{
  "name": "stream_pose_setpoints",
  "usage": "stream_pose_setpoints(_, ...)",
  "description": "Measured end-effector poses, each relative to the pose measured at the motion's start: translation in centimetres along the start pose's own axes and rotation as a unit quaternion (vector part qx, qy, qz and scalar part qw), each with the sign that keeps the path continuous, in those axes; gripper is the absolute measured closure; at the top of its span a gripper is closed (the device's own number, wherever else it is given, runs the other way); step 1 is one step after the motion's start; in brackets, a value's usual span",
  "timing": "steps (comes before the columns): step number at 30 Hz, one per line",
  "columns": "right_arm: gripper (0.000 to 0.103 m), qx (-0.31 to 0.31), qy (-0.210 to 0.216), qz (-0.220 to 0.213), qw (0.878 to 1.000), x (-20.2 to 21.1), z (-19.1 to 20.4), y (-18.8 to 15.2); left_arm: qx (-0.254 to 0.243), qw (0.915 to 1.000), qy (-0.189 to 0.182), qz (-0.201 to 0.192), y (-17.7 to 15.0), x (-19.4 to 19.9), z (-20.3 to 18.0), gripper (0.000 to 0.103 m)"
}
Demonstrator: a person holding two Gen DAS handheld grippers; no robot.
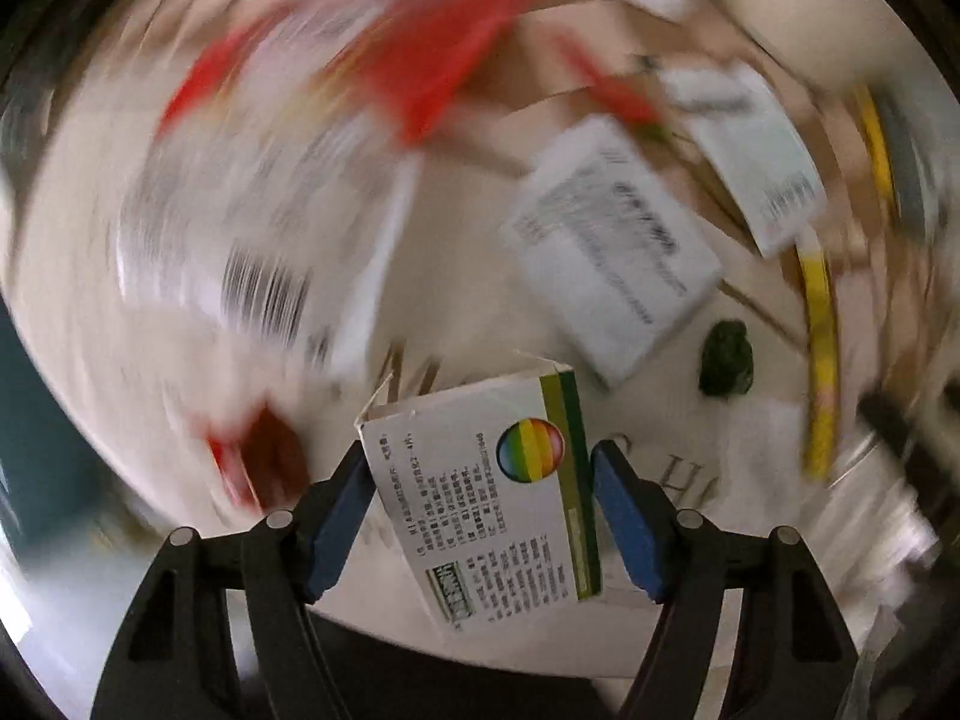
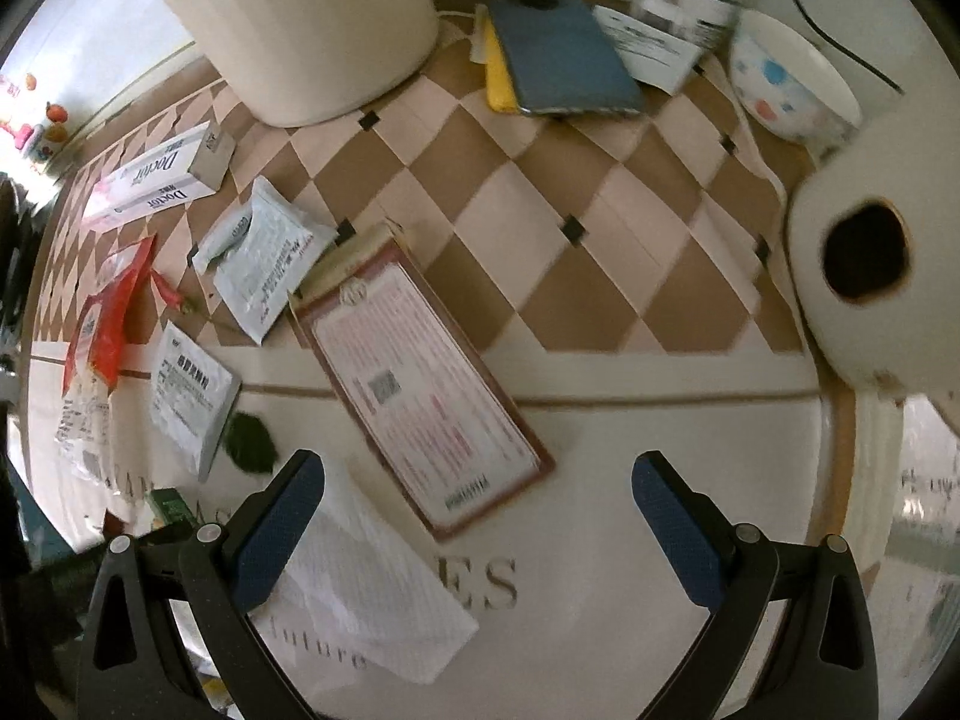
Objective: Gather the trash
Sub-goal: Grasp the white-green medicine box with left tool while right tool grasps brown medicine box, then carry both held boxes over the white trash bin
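Clamped between the blue pads of the left gripper (image 1: 480, 480) is a small white cardboard box with a green stripe and a rainbow circle (image 1: 486, 504), its top flap open and tilted away from the camera; everything beyond it is smeared by motion, though a white printed sachet (image 1: 612, 264) and a dark green crumpled scrap (image 1: 727, 367) show ahead and to the right of the fingers. On the other side, the right gripper (image 2: 480, 492) hangs with its jaws spread wide and nothing between them, over a cream and brown checked tablecloth (image 2: 600, 192). Under its left finger lies a white paper napkin (image 2: 372, 588). Just ahead sits a flat red-bordered printed packet (image 2: 420, 384), and farther left a torn red wrapper (image 2: 111, 324). Off to the right stands a white toilet paper roll (image 2: 864, 276).
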State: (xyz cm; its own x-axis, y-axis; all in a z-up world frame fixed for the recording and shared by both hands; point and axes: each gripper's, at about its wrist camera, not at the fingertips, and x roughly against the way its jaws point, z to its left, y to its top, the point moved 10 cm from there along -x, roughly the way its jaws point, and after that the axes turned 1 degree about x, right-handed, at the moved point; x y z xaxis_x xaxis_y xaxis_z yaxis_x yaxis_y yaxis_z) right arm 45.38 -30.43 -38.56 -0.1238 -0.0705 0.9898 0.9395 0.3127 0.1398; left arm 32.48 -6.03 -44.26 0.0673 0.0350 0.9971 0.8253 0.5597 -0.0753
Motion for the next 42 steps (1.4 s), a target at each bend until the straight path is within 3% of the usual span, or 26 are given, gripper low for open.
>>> stream_pose_setpoints(2, 0.000, 0.013, 0.008, 0.000, 1.000, -0.8, 1.0, 0.8, -0.049, 0.9982, 0.033, -0.014, 0.4, 0.1, -0.5, 0.033)
stream_pose_setpoints(4, 0.002, 0.025, 0.013, 0.003, 1.000, -1.6, 1.7, 1.3, -0.067, 0.9965, 0.047, -0.018, 0.5, 0.1, -0.6, 0.032)
stream_pose_setpoints(6, 0.011, 0.044, 0.020, 0.011, 0.999, -2.5, 2.9, 1.6, -0.055, 0.9976, 0.039, -0.019, 0.5, 0.4, -0.5, 0.032)
stream_pose_setpoints(8, 0.032, 0.060, 0.008, 0.019, 0.998, -3.3, 3.4, 1.5, -0.045, 0.9984, 0.031, -0.013, 0.0, 0.7, 0.2, 0.032)
stream_pose_setpoints(13, 0.032, 0.039, 0.001, 0.031, 0.999, -2.9, 2.1, -0.7, -0.038, 0.9991, 0.019, 0.005, -2.0, 0.9, 1.1, 0.032)
stream_pose_setpoints(18, 0.031, 0.023, 0.010, 0.062, 0.998, -3.1, 2.0, -3.6, -0.054, 0.9978, 0.029, -0.024, -3.1, 2.0, 0.0, 0.036)
stream_pose_setpoints(25, 0.031, 0.038, -0.022, 0.040, 0.998, -4.5, 3.0, -2.3, -0.077, 0.9948, 0.049, -0.045, -2.4, 2.7, -3.2, 0.037)
stream_pose_setpoints(29, 0.036, 0.044, -0.024, 0.022, 0.998, -4.5, 3.9, -1.8, -0.084, 0.9932, 0.058, -0.057, -3.8, 2.7, -5.5, 0.037)
stream_pose_setpoints(33, 0.037, 0.037, -0.022, 0.010, 0.999, -3.9, 4.4, -1.6, -0.097, 0.9895, 0.063, -0.088, -2.4, 4.7, -6.7, 0.037)
stream_pose_setpoints(42, 0.037, -0.024, 0.085, -0.026, 0.996, 1.9, 6.4, -0.5, -0.101, 0.9794, 0.057, -0.165, -1.7, 10.8, -8.4, 0.037)
